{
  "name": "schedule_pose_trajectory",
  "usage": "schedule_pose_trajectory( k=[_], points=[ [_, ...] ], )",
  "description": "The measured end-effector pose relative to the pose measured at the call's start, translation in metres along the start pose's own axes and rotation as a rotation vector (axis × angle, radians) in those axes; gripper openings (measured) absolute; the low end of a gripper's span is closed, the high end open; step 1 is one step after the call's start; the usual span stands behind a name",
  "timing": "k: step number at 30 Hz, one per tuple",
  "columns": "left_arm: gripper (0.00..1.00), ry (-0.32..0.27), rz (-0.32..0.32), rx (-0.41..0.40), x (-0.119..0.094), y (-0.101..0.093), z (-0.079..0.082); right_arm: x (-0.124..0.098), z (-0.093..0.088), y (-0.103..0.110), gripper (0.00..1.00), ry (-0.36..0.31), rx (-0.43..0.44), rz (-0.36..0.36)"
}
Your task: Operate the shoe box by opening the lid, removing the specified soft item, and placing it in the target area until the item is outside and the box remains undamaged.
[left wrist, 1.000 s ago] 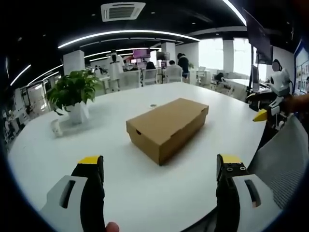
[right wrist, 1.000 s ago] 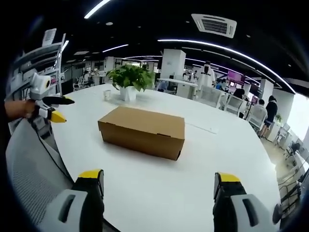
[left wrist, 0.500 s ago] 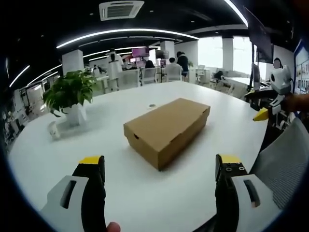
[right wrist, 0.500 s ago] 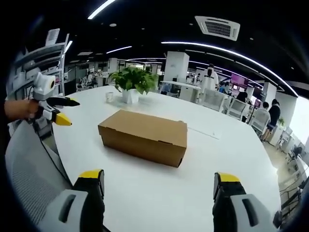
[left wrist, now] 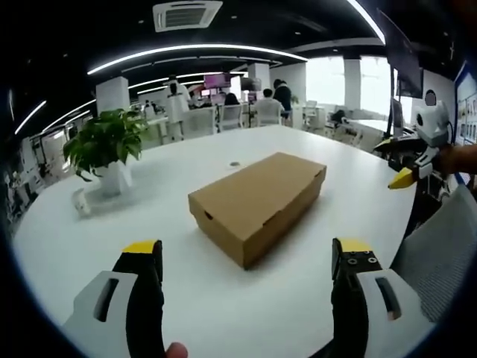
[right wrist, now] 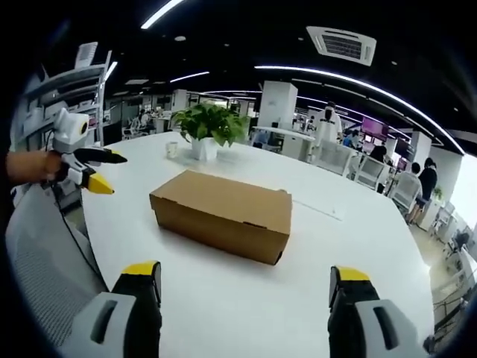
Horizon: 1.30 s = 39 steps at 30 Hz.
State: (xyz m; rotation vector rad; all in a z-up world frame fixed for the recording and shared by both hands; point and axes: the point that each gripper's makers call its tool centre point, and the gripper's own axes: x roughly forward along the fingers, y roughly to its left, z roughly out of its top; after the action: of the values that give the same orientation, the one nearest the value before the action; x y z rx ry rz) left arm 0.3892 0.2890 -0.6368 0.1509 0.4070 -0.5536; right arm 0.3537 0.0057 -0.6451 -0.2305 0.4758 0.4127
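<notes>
Shoe box [left wrist: 256,204] [right wrist: 221,213]: plain brown cardboard, lid shut and flat, sitting on the white tabletop [left wrist: 67,239] [right wrist: 358,231]. Nothing touches it.

Left gripper [left wrist: 246,261]: low on the near side of the box, well apart from it, fingers [left wrist: 141,257] spread wide with yellow tips, nothing between them. It also appears in the right gripper view [right wrist: 100,170], off the box's left end beyond the tabletop edge, held in a hand [right wrist: 30,165], fingers apart there too.

Right gripper [right wrist: 244,280]: also short of the box on its near long side, fingers [right wrist: 346,277] wide apart and empty. In the left gripper view it sits out past the box's right end [left wrist: 396,162], clear of the tabletop.

Potted plant [left wrist: 104,145] [right wrist: 209,127]: green leaves, white pot, on the tabletop beyond the box, well apart from it. A small white cup [left wrist: 80,201] [right wrist: 172,149] stands just beside the pot.

Grey mesh chair back [left wrist: 440,250] [right wrist: 41,276] near the box side of the tabletop edge.
</notes>
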Motion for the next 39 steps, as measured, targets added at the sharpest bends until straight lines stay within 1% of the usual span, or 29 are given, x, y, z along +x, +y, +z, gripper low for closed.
schedule_pose_trajectory(
  k=[5, 14, 16, 19, 24, 25, 28, 35, 39],
  points=[
    [0.93, -0.004, 0.004, -0.020, 0.006, 0.000, 0.000, 0.007, 0.001, -0.001, 0.93, -0.002, -0.006, 0.013],
    [0.92, 0.022, -0.007, -0.040, 0.016, -0.005, -0.006, 0.020, 0.004, 0.001, 0.92, 0.007, -0.043, 0.041],
    [0.92, 0.021, -0.005, -0.043, 0.018, -0.006, -0.005, 0.023, 0.005, -0.001, 0.91, 0.003, -0.041, 0.045],
    [0.91, 0.022, -0.011, -0.057, 0.023, -0.009, -0.004, 0.027, 0.008, -0.002, 0.90, -0.011, -0.012, 0.059],
    [0.89, 0.034, -0.018, -0.055, 0.031, -0.015, -0.007, 0.037, 0.010, -0.006, 0.88, -0.015, -0.053, 0.064],
    [0.89, 0.036, -0.020, -0.056, 0.032, -0.016, -0.007, 0.040, 0.009, -0.007, 0.88, -0.005, -0.062, 0.067],
    [0.89, 0.036, -0.002, -0.059, 0.037, -0.013, -0.008, 0.045, 0.009, -0.010, 0.88, 0.003, -0.095, 0.068],
    [0.87, 0.051, 0.009, -0.070, 0.048, -0.008, -0.010, 0.058, 0.009, -0.014, 0.87, 0.014, -0.126, 0.082],
    [0.86, 0.063, 0.003, -0.071, 0.056, -0.010, -0.012, 0.067, 0.009, -0.015, 0.86, 0.016, -0.142, 0.094]
  ],
)
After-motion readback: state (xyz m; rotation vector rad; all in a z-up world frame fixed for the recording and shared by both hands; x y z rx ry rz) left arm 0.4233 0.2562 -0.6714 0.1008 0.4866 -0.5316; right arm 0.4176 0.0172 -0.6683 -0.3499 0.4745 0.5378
